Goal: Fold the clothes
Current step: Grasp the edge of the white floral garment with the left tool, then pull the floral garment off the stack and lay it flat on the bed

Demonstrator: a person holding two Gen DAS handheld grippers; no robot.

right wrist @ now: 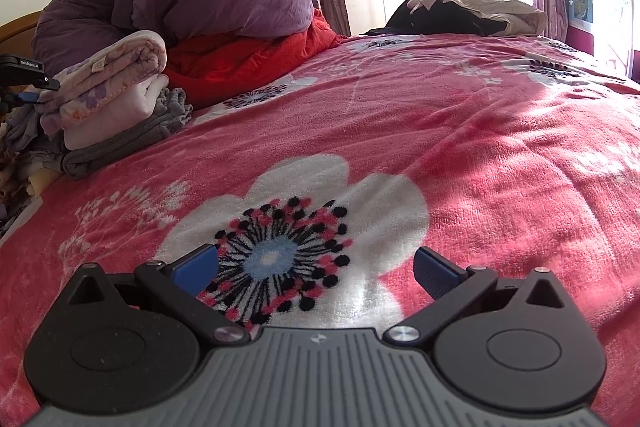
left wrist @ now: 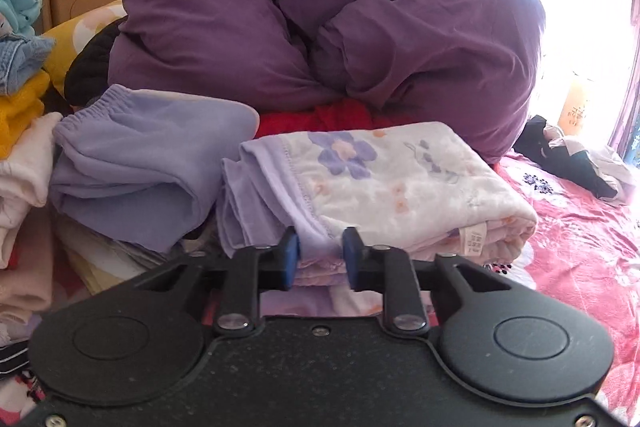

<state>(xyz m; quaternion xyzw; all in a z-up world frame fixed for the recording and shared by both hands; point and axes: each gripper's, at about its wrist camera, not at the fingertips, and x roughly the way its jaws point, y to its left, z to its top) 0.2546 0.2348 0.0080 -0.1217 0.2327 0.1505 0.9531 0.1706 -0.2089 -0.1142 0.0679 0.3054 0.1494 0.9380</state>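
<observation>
The soft folded flowery cloth (left wrist: 384, 179) sits on top of a pile on the bed (right wrist: 440, 131). It looks light and floppy, so grab a thick folded edge. The left gripper (left wrist: 320, 259) pinches its front edge. The right gripper (right wrist: 316, 267) is wide apart, holding nothing. Two grippers, one flowery cloth.

Two grippers are at work, the left gripper (left wrist: 320, 251) and the right gripper (right wrist: 316, 269), each with two blue pads. On the pink floral bedspread (right wrist: 460, 131) sits one big purple duvet (left wrist: 320, 7) and one red blanket (right wrist: 240, 63) under it. I count one folded flowered garment (left wrist: 384, 179), one folded lilac garment (left wrist: 140, 163), one grey garment (right wrist: 120, 143) and one loose dark-and-cream heap (right wrist: 472, 13).
</observation>
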